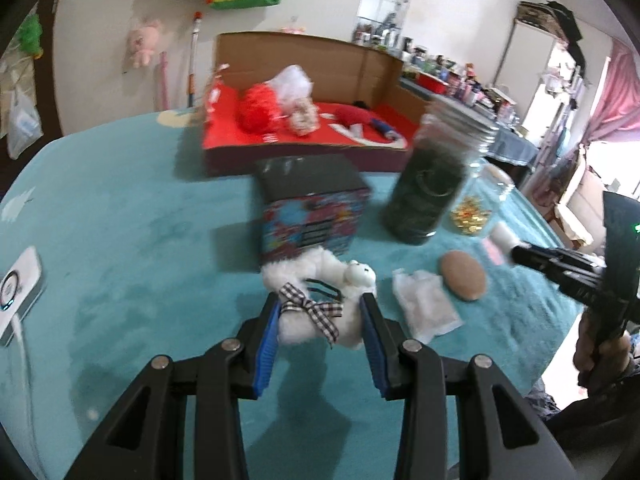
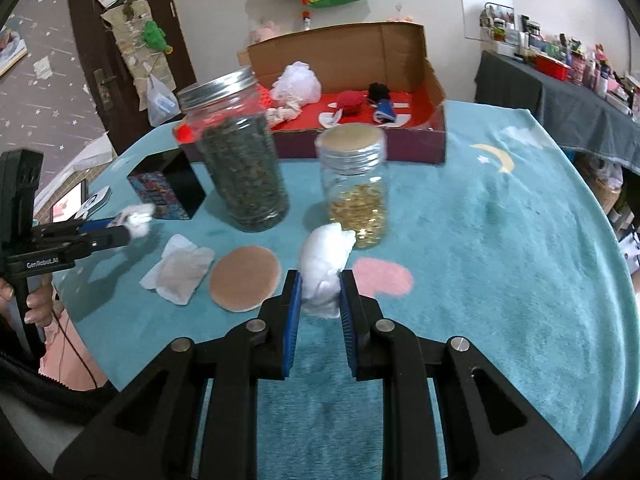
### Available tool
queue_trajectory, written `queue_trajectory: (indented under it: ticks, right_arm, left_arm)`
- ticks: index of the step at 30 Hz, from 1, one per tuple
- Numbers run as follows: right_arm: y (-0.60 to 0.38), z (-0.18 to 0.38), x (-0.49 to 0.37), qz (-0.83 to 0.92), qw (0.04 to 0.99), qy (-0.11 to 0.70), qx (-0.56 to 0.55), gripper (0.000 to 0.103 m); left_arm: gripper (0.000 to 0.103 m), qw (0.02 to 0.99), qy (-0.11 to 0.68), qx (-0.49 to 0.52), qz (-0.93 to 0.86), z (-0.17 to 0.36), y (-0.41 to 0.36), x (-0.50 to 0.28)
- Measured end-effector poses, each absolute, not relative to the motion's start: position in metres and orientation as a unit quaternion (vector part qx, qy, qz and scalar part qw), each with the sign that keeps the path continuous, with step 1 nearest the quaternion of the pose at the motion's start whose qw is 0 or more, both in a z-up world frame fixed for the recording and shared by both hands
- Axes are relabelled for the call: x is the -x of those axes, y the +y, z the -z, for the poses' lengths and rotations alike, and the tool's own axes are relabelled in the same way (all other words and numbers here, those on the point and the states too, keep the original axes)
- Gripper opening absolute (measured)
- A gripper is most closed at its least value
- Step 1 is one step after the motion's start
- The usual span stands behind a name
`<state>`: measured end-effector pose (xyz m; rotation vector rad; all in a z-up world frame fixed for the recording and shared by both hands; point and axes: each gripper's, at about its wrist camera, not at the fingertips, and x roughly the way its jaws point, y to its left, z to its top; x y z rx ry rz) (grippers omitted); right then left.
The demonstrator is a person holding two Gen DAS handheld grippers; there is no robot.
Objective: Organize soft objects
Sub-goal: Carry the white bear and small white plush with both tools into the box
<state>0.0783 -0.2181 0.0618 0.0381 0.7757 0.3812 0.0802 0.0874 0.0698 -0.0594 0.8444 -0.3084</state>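
Note:
My left gripper (image 1: 322,310) is shut on a white plush toy (image 1: 320,292) with a checked bow, held above the teal cloth. My right gripper (image 2: 320,286) is shut on a white cotton wad (image 2: 326,266). In the right wrist view the left gripper (image 2: 128,226) comes in from the left with the plush toy (image 2: 138,218) at its tips. A cardboard box (image 1: 304,152) with a red floor stands at the back and holds a red pompom (image 1: 256,108), a white mesh puff (image 1: 294,82) and other soft items. A tan round pad (image 2: 244,278) and a white pouch (image 2: 180,274) lie on the cloth.
A jar of dark leaves (image 2: 240,164) and a jar of gold pieces (image 2: 356,188) stand between the grippers and the cardboard box (image 2: 360,92). A small patterned box (image 1: 312,216) sits left of them. A white device (image 1: 18,288) lies at the far left. The teal cloth (image 2: 500,260) spreads to the right.

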Motion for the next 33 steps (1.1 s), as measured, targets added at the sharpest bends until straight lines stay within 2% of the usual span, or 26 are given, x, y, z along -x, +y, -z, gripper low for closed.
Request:
queue_trajectory:
  ticks: [9, 20, 33]
  right_arm:
    - [-0.247, -0.058, -0.096, -0.164, 0.908, 0.383, -0.035, 0.018]
    - [-0.271, -0.063, -0.132, -0.189, 0.906, 0.376, -0.046, 0.018]
    - [-0.268, -0.077, -0.181, -0.255, 0.894, 0.367, -0.013, 0.018]
  left_arm:
    - [0.041, 0.911, 0.4, 0.026, 0.099, -0.065, 0.13, -0.086]
    - [0.041, 0.922, 0.359, 0.019, 0.145, -0.079, 0.161, -0.133]
    - [0.041, 0.913, 0.343, 0.016, 0.219, -0.094, 0.159, -0.18]
